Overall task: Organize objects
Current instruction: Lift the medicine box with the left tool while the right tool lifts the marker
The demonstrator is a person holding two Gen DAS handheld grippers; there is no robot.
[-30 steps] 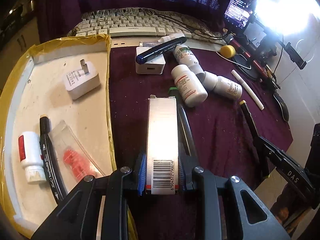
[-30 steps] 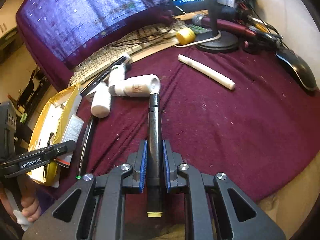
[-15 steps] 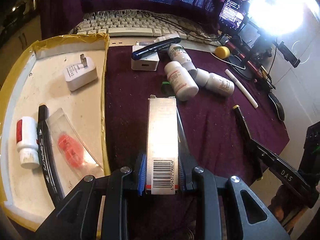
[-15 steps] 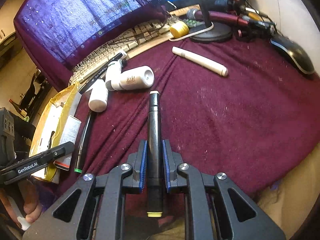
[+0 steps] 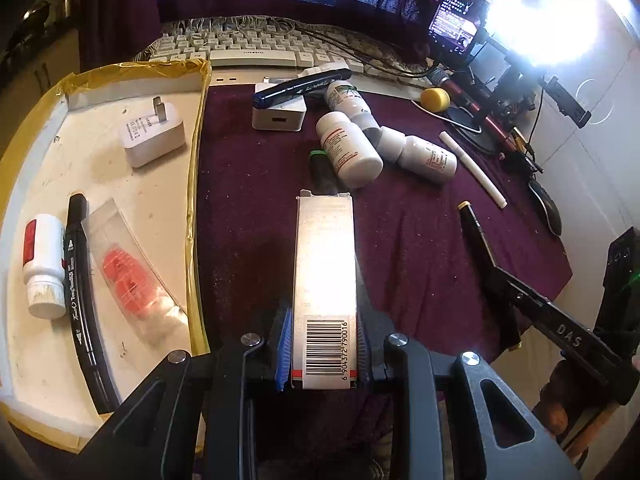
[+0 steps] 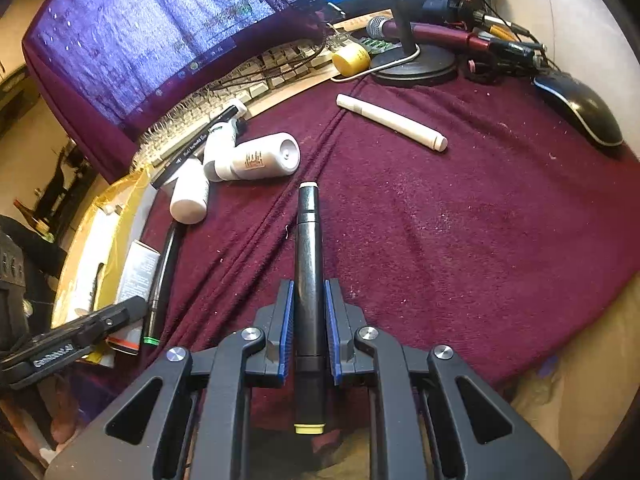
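My left gripper point(image 5: 323, 316) is shut on a long white carton point(image 5: 324, 264) with a barcode, held over the maroon cloth just right of the yellow-taped tray point(image 5: 198, 200). A green-capped black marker point(image 5: 320, 164) lies under the carton's far end. In the right wrist view my right gripper point(image 6: 308, 292) is shut on a black marker point(image 6: 307, 248) with a yellow end, held above the cloth, its tip short of a lying white bottle point(image 6: 256, 158). The left gripper point(image 6: 80, 340) and its carton point(image 6: 136, 276) show at that view's left edge.
The tray holds a white plug point(image 5: 154, 136), a red-labelled bottle point(image 5: 42, 264), a black marker point(image 5: 82, 300) and a clear bag point(image 5: 128, 272). On the cloth lie three white bottles point(image 5: 348, 152), a charger cube point(image 5: 280, 116), a blue marker point(image 5: 302, 88) and a white pen point(image 5: 472, 168). Keyboard point(image 5: 256, 44) and mouse point(image 6: 580, 112) stand behind.
Both grippers have drawn back a little from the bottles with their loads. The black marker's tip, which met the lying bottle a second ago, now stands apart from it.
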